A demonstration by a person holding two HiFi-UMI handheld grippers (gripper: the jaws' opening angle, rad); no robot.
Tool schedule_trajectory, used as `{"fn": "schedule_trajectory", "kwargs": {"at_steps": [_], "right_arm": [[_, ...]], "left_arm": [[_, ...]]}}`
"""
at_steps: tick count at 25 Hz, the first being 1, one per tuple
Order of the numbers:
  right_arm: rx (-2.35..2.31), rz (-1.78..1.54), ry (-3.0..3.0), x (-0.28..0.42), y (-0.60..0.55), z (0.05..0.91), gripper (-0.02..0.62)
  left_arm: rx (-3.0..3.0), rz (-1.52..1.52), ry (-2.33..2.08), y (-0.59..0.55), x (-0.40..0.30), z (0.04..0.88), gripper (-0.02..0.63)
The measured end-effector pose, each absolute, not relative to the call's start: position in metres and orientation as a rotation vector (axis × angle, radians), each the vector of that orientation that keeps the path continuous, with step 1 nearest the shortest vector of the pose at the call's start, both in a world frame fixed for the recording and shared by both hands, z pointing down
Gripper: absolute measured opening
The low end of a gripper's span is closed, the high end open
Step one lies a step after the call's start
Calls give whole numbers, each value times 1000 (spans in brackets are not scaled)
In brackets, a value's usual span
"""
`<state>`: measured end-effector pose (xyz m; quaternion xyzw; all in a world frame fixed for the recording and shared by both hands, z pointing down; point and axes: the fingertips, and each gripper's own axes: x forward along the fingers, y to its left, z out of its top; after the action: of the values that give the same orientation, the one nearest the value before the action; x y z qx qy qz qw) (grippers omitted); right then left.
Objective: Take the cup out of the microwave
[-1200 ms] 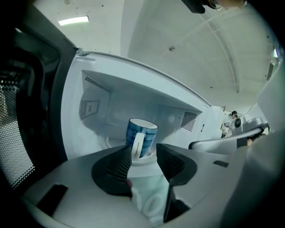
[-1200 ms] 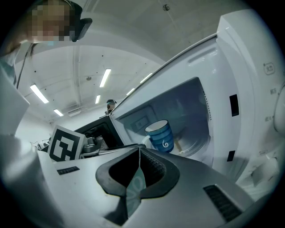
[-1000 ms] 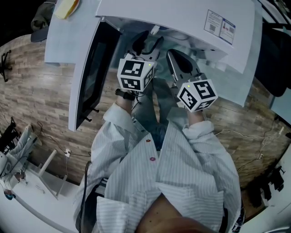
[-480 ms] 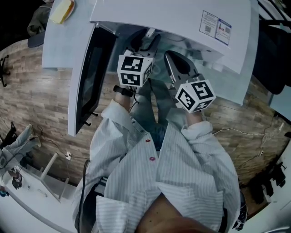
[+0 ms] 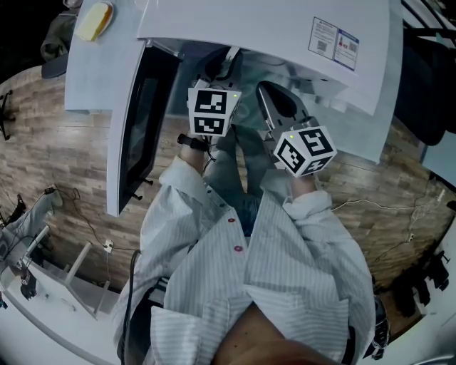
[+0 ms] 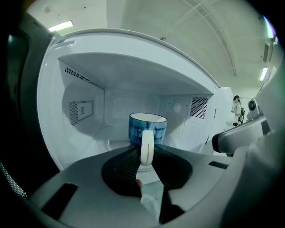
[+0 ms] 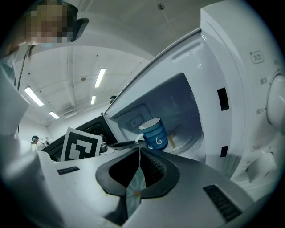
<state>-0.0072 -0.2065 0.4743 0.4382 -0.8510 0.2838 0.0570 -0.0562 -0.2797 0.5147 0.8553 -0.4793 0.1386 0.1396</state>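
A blue striped cup [image 6: 148,127] with a white handle [image 6: 146,147] stands upright inside the open microwave [image 6: 89,107]. My left gripper [image 6: 146,153] reaches into the cavity. Its jaws are closing, the handle is between them, and both pads touch its sides. In the right gripper view the cup [image 7: 155,133] shows beyond my right gripper [image 7: 139,153], which is shut with nothing in it and stays outside the opening. In the head view the left gripper [image 5: 222,64] is under the microwave's top [image 5: 285,28] and the right gripper [image 5: 265,87] is beside it.
The microwave door [image 5: 135,121] swings out wide to the left of my left arm. Its control panel [image 7: 267,102] is at the right. A yellow thing [image 5: 96,20] lies on the white surface at the far left. Cables trail over the wooden floor [image 5: 57,164].
The left gripper's marker cube has rolled a little and edged toward the microwave. The right gripper has stayed where it was.
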Motion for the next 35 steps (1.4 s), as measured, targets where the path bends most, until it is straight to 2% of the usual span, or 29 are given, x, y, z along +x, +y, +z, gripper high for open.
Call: {"fn": "schedule_trajectory", "kwargs": {"at_steps": [35], "right_arm": [[1305, 840, -2627, -12, -212, 449, 36]], "left_arm": [[2510, 244, -1350, -252, -63, 470, 61]]}}
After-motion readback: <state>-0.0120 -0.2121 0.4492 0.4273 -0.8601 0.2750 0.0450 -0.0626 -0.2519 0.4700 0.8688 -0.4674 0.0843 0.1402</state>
